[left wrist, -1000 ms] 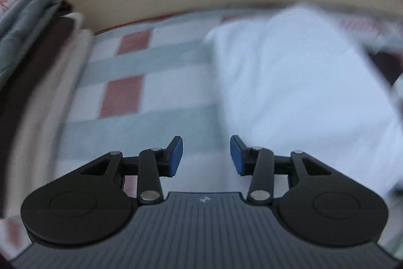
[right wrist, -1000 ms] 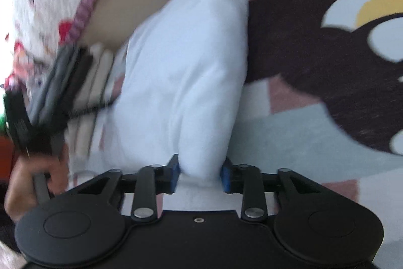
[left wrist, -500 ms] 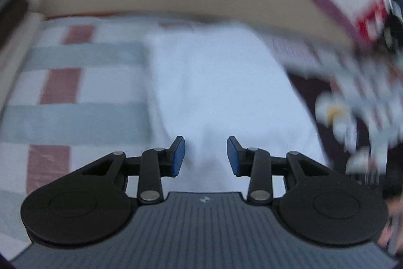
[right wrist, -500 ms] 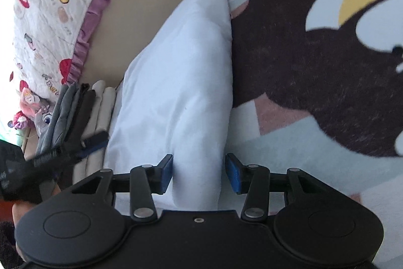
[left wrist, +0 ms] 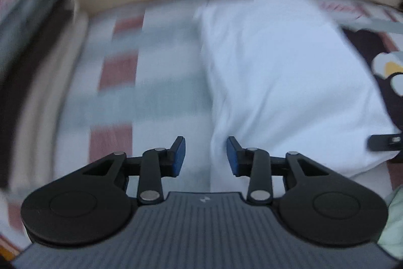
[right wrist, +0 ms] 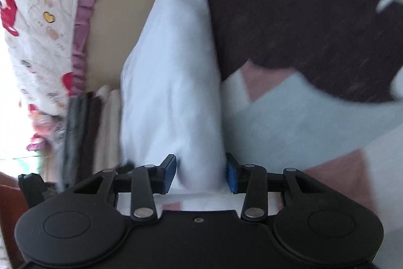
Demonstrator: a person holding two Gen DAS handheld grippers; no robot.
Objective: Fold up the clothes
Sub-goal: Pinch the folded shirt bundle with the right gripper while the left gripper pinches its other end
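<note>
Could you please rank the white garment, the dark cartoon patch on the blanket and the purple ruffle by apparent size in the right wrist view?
1. Dark cartoon patch
2. White garment, nearly as large
3. Purple ruffle

folded stack (left wrist: 30,47) smeared by blur, white garment's (right wrist: 171,82) near end hidden behind gripper body

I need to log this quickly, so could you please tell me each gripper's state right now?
Left gripper: jaws opening, nothing gripped, above the folded white cotton garment.
Right gripper: jaws closing on the folded white cotton garment's near end.
</note>
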